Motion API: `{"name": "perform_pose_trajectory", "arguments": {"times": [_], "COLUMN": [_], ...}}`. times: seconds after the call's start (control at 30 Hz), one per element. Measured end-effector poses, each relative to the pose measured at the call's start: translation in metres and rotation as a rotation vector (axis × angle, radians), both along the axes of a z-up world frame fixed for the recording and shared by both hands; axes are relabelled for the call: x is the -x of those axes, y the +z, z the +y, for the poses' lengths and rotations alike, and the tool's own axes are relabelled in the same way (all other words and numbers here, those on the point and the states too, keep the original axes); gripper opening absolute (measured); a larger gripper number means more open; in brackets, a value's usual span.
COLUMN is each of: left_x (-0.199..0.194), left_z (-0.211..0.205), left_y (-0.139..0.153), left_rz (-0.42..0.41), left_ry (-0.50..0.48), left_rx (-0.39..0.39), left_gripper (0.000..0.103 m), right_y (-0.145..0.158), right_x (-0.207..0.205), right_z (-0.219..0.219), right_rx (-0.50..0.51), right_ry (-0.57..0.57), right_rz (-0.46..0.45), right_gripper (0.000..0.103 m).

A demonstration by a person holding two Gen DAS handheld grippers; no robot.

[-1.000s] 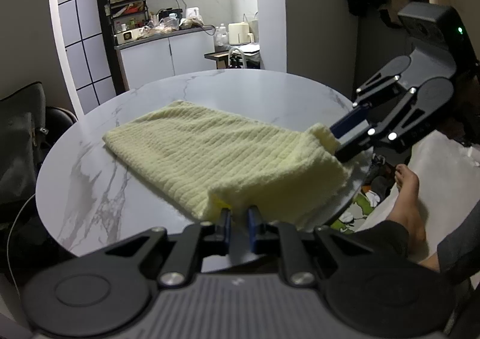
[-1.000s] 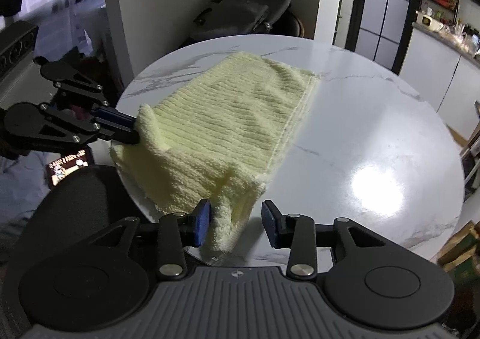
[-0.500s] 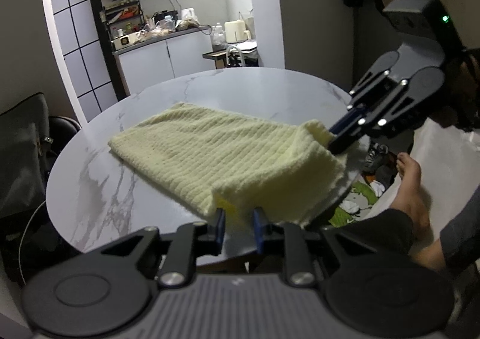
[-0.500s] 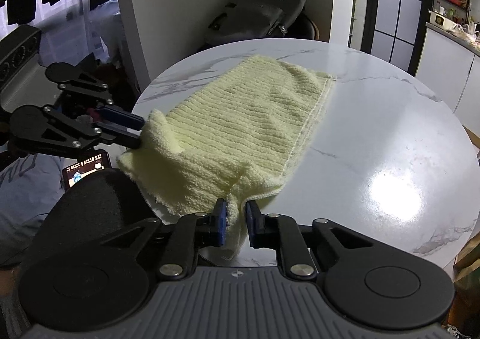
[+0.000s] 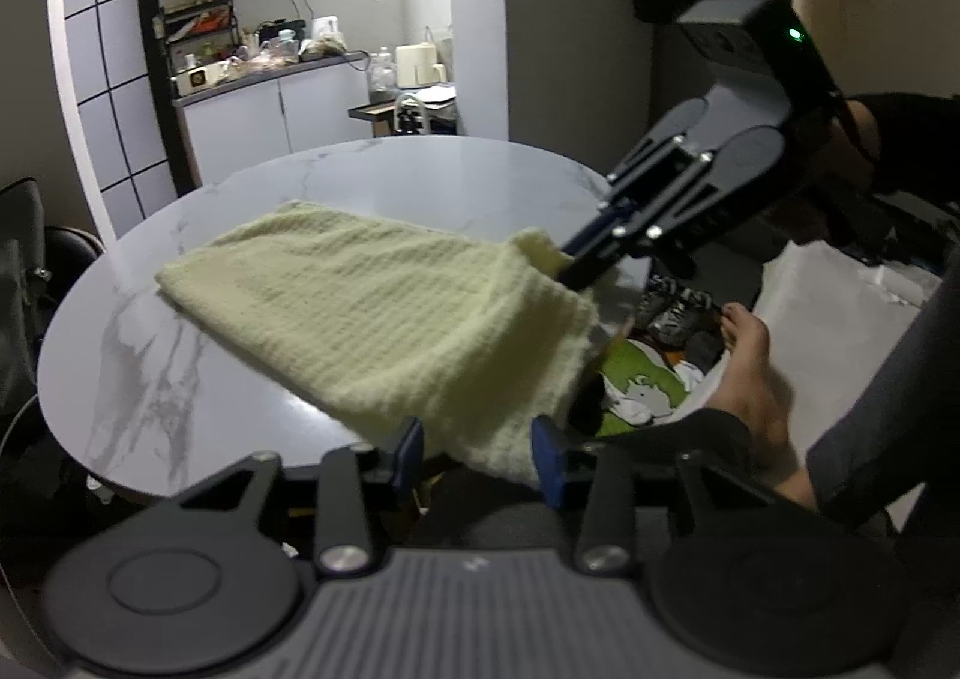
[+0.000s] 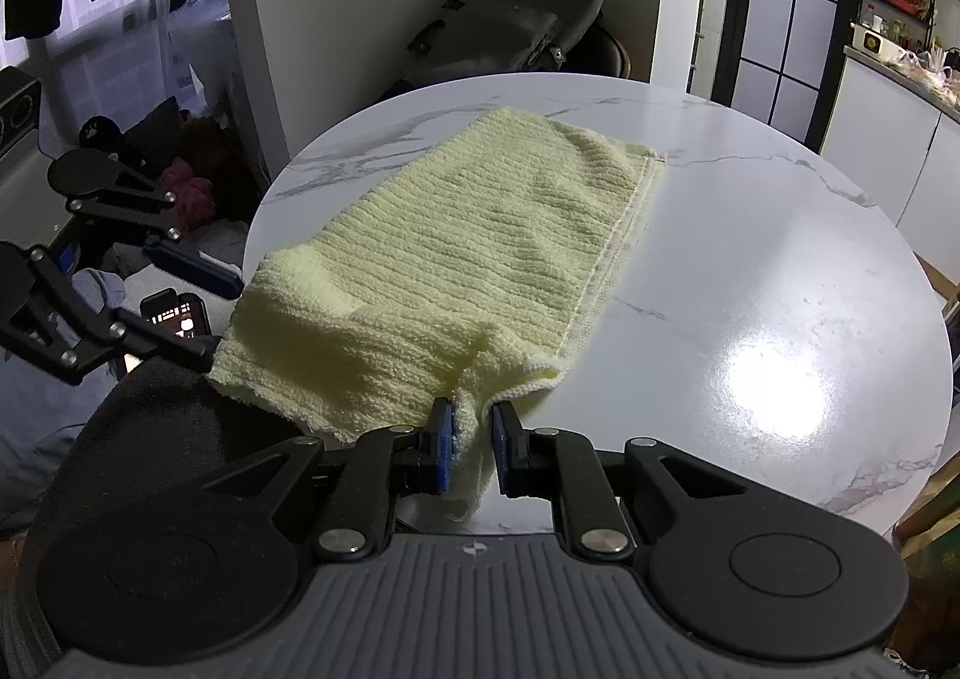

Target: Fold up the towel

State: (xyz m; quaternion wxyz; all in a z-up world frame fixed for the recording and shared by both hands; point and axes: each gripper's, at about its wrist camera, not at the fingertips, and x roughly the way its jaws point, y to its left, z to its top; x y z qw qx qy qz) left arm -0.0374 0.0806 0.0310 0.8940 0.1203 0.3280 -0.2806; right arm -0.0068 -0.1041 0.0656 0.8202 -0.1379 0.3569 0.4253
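A pale yellow ribbed towel (image 5: 372, 313) lies on the round white marble table (image 5: 420, 175), its near end hanging past the table edge. My left gripper (image 5: 477, 454) is open, its fingers wide apart either side of the towel's near corner. My right gripper (image 6: 471, 439) is shut on the towel's other near corner (image 6: 465, 427) and holds it at the table edge. The right gripper also shows in the left wrist view (image 5: 576, 268), pinching the towel. The left gripper shows in the right wrist view (image 6: 210, 313), its fingers spread by the towel (image 6: 468, 247).
A person's bare foot (image 5: 744, 355) and shoes (image 5: 672, 307) lie on the floor past the table edge. A dark bag on a chair (image 6: 516, 24) stands behind the table. Kitchen counter and cabinets (image 5: 270, 108) stand at the back. A phone (image 6: 174, 319) lies low on the left.
My left gripper has opened and let go of its towel corner. My right gripper closed on its corner a second ago and still holds it. Both grippers have drawn back.
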Motion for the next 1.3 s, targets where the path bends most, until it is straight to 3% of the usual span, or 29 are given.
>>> {"name": "perform_pose_trajectory", "arguments": {"times": [0.27,0.33,0.5,0.6,0.87,1.0,1.3], "left_x": [-0.003,-0.003,-0.001,0.000,0.003,0.000,-0.001], "left_z": [-0.001,-0.002,-0.010,-0.017,-0.021,-0.017,0.000], "left_y": [-0.005,-0.005,-0.009,-0.014,-0.011,-0.008,0.022], "left_rz": [0.021,0.018,-0.041,-0.098,-0.096,-0.077,-0.124], "left_ry": [0.021,0.018,0.057,0.102,0.071,0.082,0.119], "left_rx": [0.037,0.047,0.003,-0.053,-0.007,0.006,0.046], "left_gripper": [0.045,0.051,0.052,0.043,0.008,0.007,0.007], "right_y": [0.001,0.001,0.000,0.000,0.002,0.011,0.046], "right_x": [0.002,0.001,0.001,0.001,0.004,0.006,0.010], "right_z": [0.000,0.000,0.001,0.001,0.003,0.003,0.000], "right_rx": [0.011,0.012,0.010,0.009,0.014,0.000,-0.082], "right_ry": [-0.002,-0.003,-0.002,-0.002,0.004,0.002,-0.004], "right_rz": [-0.007,-0.007,-0.008,-0.010,-0.020,-0.034,-0.093], "right_gripper": [0.016,0.016,0.016,0.016,0.010,0.010,0.009]}}
